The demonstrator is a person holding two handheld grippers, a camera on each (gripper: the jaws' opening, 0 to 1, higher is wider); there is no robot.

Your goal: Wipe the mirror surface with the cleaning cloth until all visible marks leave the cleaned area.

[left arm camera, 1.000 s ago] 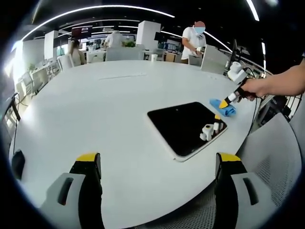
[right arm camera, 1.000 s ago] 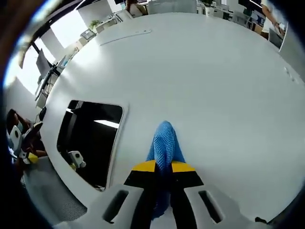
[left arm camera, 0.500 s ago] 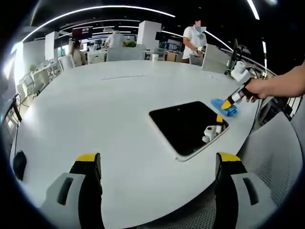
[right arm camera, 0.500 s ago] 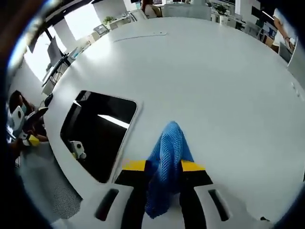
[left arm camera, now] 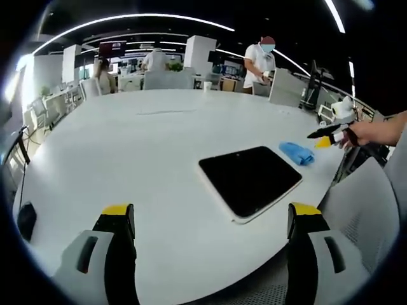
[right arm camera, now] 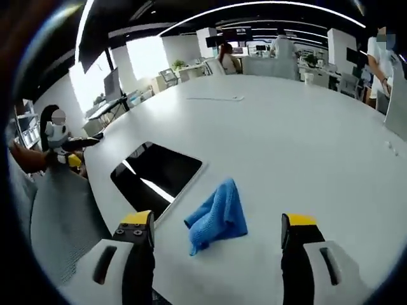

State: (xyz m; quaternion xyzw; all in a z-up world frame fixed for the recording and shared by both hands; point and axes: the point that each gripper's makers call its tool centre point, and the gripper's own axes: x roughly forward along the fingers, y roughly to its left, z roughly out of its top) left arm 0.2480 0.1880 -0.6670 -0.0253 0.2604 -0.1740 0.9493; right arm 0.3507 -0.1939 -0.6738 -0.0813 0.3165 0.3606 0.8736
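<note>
- Right gripper (right arm camera: 216, 238), lower frame: jaws spread wide, empty.
- Blue cleaning cloth (right arm camera: 216, 215) lies crumpled between them on the white table (right arm camera: 305, 140), touching the mirror's (right arm camera: 159, 175) corner.
- Left gripper (left arm camera: 206, 238): jaws spread, empty.

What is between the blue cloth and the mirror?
Only bare white table. In the right gripper view, the blue cloth lies just beside the mirror, not touching.
</note>
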